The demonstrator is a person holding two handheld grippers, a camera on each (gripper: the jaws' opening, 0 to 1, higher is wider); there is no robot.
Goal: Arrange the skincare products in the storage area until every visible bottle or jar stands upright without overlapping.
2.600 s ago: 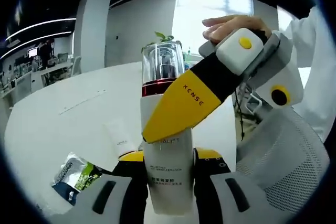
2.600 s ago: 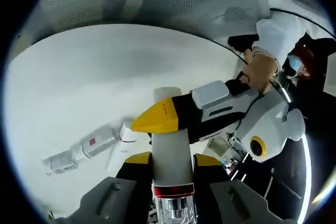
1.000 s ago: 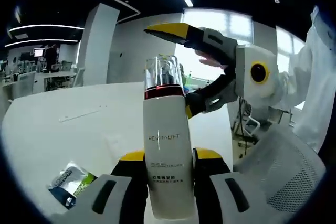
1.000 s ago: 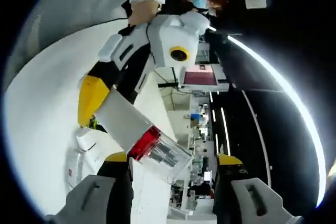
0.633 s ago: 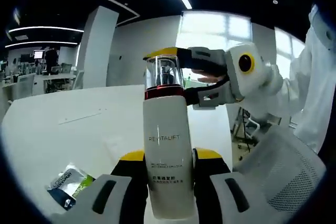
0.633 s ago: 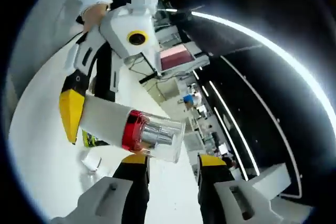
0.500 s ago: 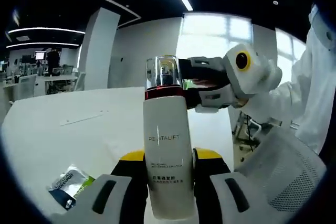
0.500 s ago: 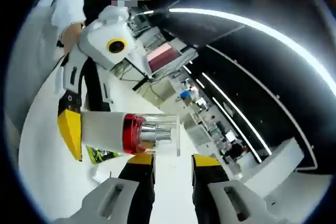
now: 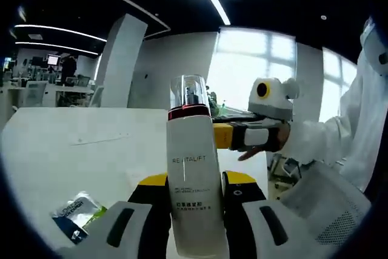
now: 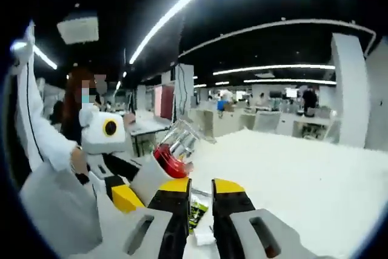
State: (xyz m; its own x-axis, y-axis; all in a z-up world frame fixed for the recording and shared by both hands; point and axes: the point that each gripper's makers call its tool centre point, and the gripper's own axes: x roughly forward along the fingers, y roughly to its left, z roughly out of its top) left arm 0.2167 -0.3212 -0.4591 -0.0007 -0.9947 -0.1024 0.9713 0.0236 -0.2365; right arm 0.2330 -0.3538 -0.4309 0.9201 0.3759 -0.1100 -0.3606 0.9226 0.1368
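Bottle [image 9: 195, 168]: white body, "REVITALIFT" lettering, red collar, clear cap [image 9: 188, 91]; upright in the left gripper view, lifted above the white tabletop [image 9: 73, 150]. Left gripper [image 9: 194, 181]: yellow-tipped fingers [image 9: 151, 181] clenched on the bottle's lower body, one on each side. Right gripper [image 9: 223, 136]: in the left gripper view it enters from the right, level, its yellow tip just behind the bottle's upper body; contact cannot be told. In the right gripper view, its fingers [image 10: 173, 187] stand nearly closed with a narrow gap and nothing between them; the bottle [image 10: 162, 165] lies tilted just beyond their tips, the left gripper [image 10: 124, 197] grasping it. Sachet [image 9: 77, 212]: blue, white and green, flat on the tabletop at lower left. Person's hand [image 9: 253, 151]: under the right gripper, white sleeve [image 9: 327, 137] behind. Mesh chair back [image 9: 324, 204]: lower right.
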